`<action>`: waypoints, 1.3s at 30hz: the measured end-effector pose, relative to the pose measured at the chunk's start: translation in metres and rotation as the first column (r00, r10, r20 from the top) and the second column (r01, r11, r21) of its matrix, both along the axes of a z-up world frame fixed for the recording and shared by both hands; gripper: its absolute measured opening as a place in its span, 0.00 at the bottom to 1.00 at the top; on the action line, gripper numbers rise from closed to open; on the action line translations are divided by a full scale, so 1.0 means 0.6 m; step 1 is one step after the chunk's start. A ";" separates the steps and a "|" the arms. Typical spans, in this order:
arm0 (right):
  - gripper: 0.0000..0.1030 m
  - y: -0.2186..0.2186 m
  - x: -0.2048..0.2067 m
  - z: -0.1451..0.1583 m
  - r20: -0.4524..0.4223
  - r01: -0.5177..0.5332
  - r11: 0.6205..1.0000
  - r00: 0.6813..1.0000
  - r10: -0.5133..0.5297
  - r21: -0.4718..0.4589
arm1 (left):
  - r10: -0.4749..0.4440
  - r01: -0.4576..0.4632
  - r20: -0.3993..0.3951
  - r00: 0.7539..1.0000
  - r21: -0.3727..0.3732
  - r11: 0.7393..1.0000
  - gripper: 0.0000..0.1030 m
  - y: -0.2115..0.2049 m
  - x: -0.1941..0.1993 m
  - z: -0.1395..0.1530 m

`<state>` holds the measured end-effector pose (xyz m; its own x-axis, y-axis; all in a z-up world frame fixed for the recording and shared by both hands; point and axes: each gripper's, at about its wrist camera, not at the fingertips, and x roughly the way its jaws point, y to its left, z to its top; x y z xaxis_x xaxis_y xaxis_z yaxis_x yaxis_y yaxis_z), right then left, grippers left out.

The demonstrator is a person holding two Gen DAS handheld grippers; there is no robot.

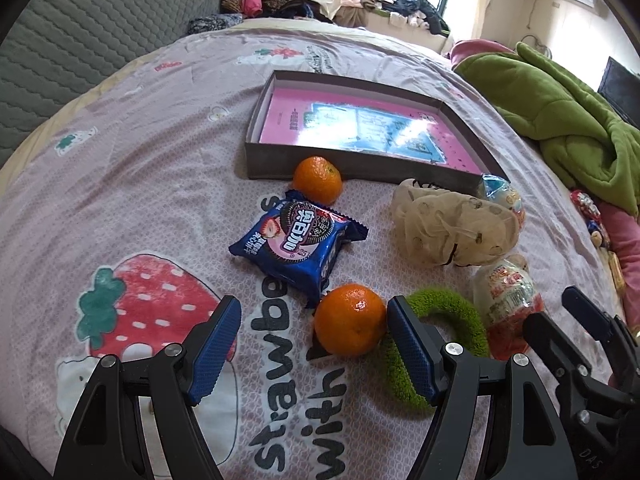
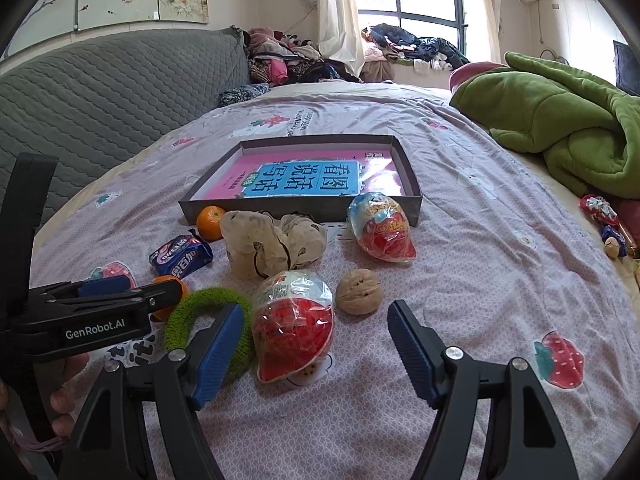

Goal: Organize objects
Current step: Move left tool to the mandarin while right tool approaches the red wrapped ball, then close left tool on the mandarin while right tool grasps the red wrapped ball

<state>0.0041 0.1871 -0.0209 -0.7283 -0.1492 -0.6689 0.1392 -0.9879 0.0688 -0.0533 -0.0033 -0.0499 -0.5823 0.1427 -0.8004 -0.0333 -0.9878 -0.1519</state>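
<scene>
Both claws hung over the bed [image 2: 460, 280], each wide open and holding nothing. Between the fingers of the left claw [image 1: 314, 342], close against its right finger, sat an orange [image 1: 349, 319]; the pads did not press it, so it was only bracketed, probably lined up for a pick. Just beyond that orange lay a blue biscuit packet [image 1: 298, 242], and beyond the packet a second orange [image 1: 318, 179] rested against the near wall of the shallow box [image 1: 360, 166]. To the right of this claw's right finger curled a green fuzzy ring [image 1: 452, 312].

The right claw [image 2: 316, 344] straddled a wrapped toy egg [image 2: 294, 326], which lay nearer its left finger, again untouched. A walnut [image 2: 358, 291] sat a little ahead, inside the gap's line, and a second wrapped egg [image 2: 380, 226] lay farther ahead, beside the box. A beige scrunchie [image 2: 272, 246] sat ahead and to the left.

The box, holding only a pink book [image 2: 304, 178], stood farthest from both claws, apparently the place meant for the loose things.
</scene>
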 end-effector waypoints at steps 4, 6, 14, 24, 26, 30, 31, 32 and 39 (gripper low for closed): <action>0.63 -0.007 -0.009 -0.010 0.018 -0.006 1.000 1.000 0.005 0.017 | 0.000 0.000 0.013 1.000 0.030 1.000 0.74 -0.003 -0.003 -0.007; 0.63 -0.011 -0.011 -0.012 0.021 -0.012 1.000 1.000 0.011 0.024 | 0.000 -0.001 0.016 1.000 0.042 0.999 0.74 -0.006 -0.003 -0.011; 0.49 -0.024 -0.019 -0.019 0.027 -0.041 0.998 0.999 0.040 0.040 | -0.007 0.002 0.042 0.999 0.113 0.994 0.74 -0.019 -0.008 -0.023; 0.48 -0.021 -0.015 -0.023 0.032 -0.062 0.998 0.998 0.061 0.025 | -0.058 0.051 0.045 0.997 0.141 0.989 0.50 -0.007 -0.014 -0.028; 0.48 -0.021 -0.015 -0.022 0.032 -0.062 0.998 0.998 0.062 0.022 | -0.074 0.067 0.042 0.996 0.151 0.986 0.45 -0.005 -0.014 -0.028; 0.48 -0.020 -0.013 -0.021 0.030 -0.066 0.998 0.997 0.066 0.017 | -0.090 0.085 0.035 0.995 0.130 0.988 0.37 0.003 -0.011 -0.025; 0.48 -0.020 -0.013 -0.021 0.030 -0.068 0.998 0.997 0.067 0.013 | -0.091 0.086 0.033 0.995 0.126 0.988 0.37 0.004 -0.010 -0.025; 0.48 -0.020 -0.013 -0.020 0.030 -0.069 0.998 0.997 0.068 0.011 | -0.092 0.087 0.030 0.995 0.121 0.989 0.37 0.004 -0.009 -0.024; 0.48 -0.016 -0.007 -0.013 0.019 -0.071 0.997 0.997 0.071 0.000 | -0.087 0.082 0.031 0.996 0.132 0.988 0.37 -0.005 -0.002 -0.020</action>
<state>-0.0003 0.1777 -0.0290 -0.7033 -0.1994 -0.6824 0.2077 -0.9756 0.0710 -0.0542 -0.0062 -0.0617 -0.5343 0.2947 -0.7923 -0.1078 -0.9533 -0.2820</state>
